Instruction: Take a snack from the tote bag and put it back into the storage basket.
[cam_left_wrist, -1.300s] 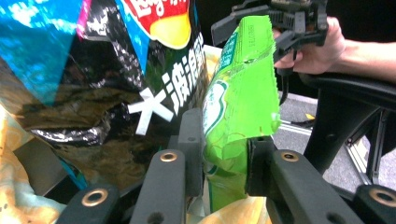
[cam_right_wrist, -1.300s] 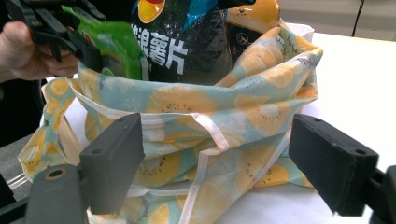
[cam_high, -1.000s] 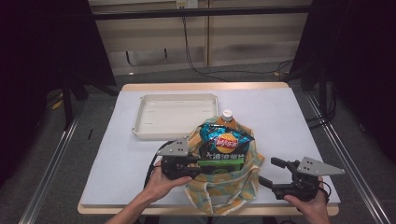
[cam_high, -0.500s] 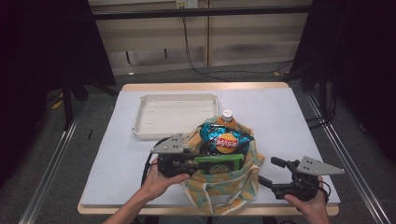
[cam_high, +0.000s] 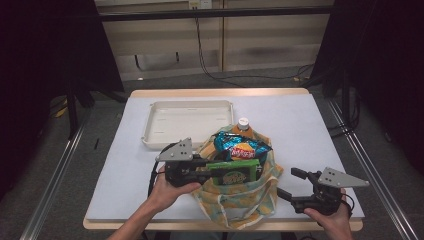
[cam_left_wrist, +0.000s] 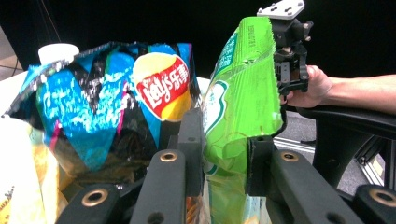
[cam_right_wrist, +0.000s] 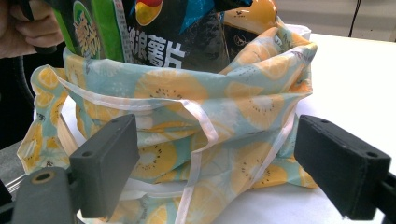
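The left gripper (cam_high: 212, 172) has its jaws clamped on a green snack packet (cam_high: 234, 172), pinching it across its lower part so that the packet stands up out of the mouth of a fruit-print cloth bag (cam_high: 245, 200) sitting near the front edge of the worktop (cam_high: 125, 165). In the left gripper view the film of the green snack packet (cam_left_wrist: 243, 102) buckles and creases where the jaws bite, which suggests a light, air-puffed pouch with thin, slick foil: easy to lift, but likely to slip or to crush its contents if squeezed hard. A hold across a flat sealed edge or a pinched fold, as here, looks safer than gripping the puffed belly. Beside it in the bag lies a blue chip bag (cam_high: 240, 147), just as soft and crinkly, and behind that an orange bottle with a white cap (cam_high: 243, 125), probably the heaviest and stiffest item. The cloth bag (cam_right_wrist: 187, 121) is limp, with thin white ribbon handles, and will probably sag or drag along unless it is steadied. The right gripper (cam_high: 295, 187) rests just right of the bag with its jaws wide apart and nothing between them, facing the fabric. A white tray (cam_high: 187, 122) stands behind, apart from the bag.
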